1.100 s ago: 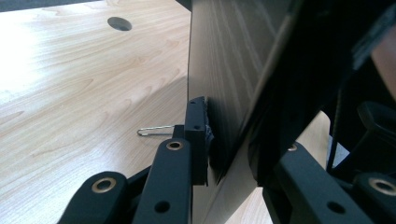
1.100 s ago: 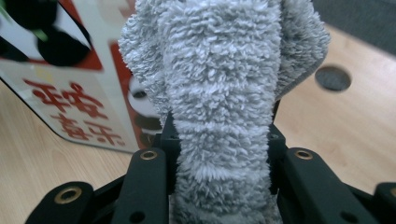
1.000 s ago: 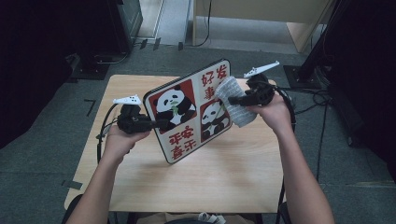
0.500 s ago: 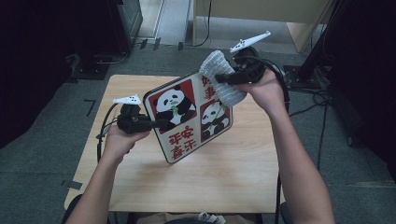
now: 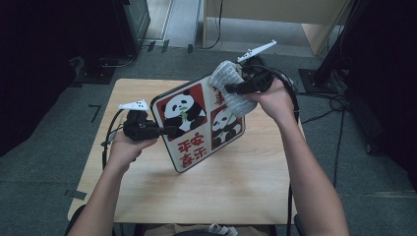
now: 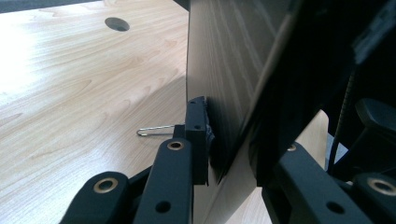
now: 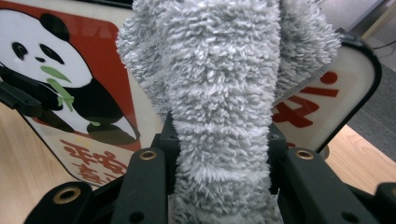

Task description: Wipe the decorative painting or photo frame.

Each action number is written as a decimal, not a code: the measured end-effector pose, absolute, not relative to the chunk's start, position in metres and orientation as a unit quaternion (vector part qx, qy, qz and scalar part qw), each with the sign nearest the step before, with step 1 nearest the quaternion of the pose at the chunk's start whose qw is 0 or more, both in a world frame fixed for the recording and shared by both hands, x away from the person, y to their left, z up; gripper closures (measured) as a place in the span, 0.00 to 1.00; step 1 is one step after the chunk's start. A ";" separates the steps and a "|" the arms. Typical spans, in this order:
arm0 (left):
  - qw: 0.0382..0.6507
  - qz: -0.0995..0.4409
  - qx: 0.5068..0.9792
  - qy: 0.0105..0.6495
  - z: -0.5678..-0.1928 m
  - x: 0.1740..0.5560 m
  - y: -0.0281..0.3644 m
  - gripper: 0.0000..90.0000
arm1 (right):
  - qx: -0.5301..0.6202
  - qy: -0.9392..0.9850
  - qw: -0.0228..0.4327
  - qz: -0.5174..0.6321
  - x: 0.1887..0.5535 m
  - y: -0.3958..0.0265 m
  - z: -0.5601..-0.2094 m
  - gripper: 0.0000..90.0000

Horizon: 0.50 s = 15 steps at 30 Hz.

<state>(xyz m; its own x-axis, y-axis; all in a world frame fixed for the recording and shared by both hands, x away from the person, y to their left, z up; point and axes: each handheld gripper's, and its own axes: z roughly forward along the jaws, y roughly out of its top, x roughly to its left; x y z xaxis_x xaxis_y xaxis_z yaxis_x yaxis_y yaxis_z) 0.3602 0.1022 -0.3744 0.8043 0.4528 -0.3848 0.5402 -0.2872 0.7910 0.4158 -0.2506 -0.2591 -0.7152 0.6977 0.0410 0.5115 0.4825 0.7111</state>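
Observation:
A panda tray [image 5: 196, 123], printed with two pandas and red characters, is held tilted above the wooden table [image 5: 246, 187]. My left gripper [image 5: 169, 131] is shut on the tray's left edge; the left gripper view has the tray's edge [image 6: 233, 116] clamped between the jaws. My right gripper [image 5: 231, 88] is shut on a grey fluffy cloth [image 5: 230, 84], pressed against the tray's top right corner. In the right gripper view the cloth [image 7: 219, 93] bulges up between the jaws, with the tray's printed face [image 7: 70, 93] behind it.
A round hole [image 6: 116, 23] is cut in the tabletop and a paper clip [image 6: 156, 130] lies on the wood. Cables [image 5: 339, 103] trail off the table's right side. Dark equipment [image 5: 118, 29] stands beyond the far edge, with grey floor around.
My right gripper has carried the cloth up from the tray's middle right to its top corner. The left gripper and the tray have stayed nearly still.

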 end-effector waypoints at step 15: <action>0.510 -0.046 0.802 0.306 -0.375 0.361 0.103 0.86 | 0.360 0.852 0.122 0.361 0.416 -0.254 -0.275 0.71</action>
